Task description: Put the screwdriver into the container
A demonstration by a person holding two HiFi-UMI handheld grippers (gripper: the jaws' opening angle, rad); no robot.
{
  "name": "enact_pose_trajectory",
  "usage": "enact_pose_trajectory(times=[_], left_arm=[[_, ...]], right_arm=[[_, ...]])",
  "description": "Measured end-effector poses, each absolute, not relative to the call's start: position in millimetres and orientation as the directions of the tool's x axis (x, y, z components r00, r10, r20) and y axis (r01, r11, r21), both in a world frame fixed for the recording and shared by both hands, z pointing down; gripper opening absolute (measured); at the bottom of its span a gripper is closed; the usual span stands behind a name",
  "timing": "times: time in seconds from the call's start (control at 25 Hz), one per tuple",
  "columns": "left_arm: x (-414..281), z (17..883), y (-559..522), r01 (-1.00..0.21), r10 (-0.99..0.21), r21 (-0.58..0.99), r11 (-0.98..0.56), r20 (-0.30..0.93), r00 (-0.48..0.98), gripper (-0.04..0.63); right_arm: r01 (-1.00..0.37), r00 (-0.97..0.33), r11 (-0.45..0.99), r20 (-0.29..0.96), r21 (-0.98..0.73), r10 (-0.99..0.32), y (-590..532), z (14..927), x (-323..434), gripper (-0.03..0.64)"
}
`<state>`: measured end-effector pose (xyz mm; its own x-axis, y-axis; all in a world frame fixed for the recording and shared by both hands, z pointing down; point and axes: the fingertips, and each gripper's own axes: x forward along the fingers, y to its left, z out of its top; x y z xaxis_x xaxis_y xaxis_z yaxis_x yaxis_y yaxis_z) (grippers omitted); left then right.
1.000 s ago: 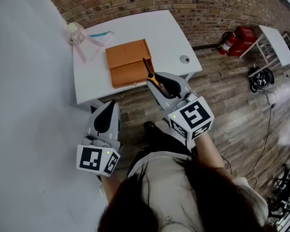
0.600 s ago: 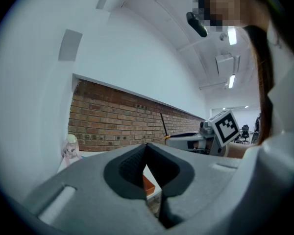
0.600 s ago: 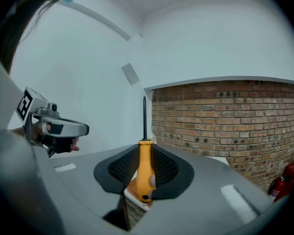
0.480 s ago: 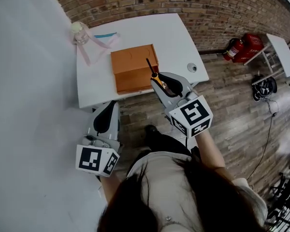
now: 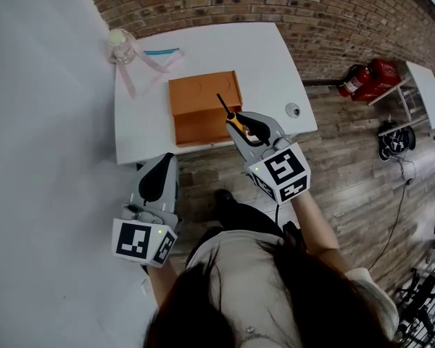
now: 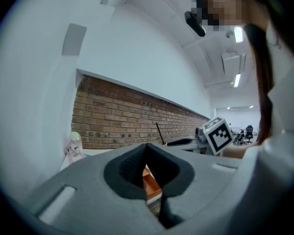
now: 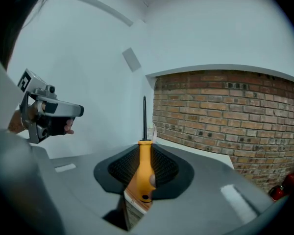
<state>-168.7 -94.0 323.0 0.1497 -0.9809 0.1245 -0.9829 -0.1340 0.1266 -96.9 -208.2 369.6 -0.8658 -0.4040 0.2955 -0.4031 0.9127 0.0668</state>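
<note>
With jaws of the right gripper [image 5: 241,124] pinched on the yellow-handled, black-shafted screwdriver [image 5: 228,112], holds it shaft aimed far, toward the open orange box container [image 5: 196,129] on the white bench [image 5: 239,46]; left gripper [image 5: 159,176] jaws together, empty, lower left.

Screwdriver [image 5: 233,119]: orange handle, thin dark shaft, handle clamped in right hand-held gripper [image 5: 243,128], shaft aimed toward container [image 5: 203,104], an orange box on white desk [image 5: 264,53].

The right gripper [image 5: 242,123] drifted a little left, bringing the screwdriver [image 5: 229,112] further in over the right part of the orange container [image 5: 199,96].
</note>
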Motion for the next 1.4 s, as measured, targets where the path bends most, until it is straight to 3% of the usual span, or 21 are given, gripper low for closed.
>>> enact_pose_trajectory(times=[1.4], left_arm=[[-211,355,-137,-0.988,-0.980,0.158,0.003,0.198,0.028,0.002]], right_arm=[[-0.131,-0.794,0.982,0.578,0.138,-0.187,-263,507,-153,0.077]])
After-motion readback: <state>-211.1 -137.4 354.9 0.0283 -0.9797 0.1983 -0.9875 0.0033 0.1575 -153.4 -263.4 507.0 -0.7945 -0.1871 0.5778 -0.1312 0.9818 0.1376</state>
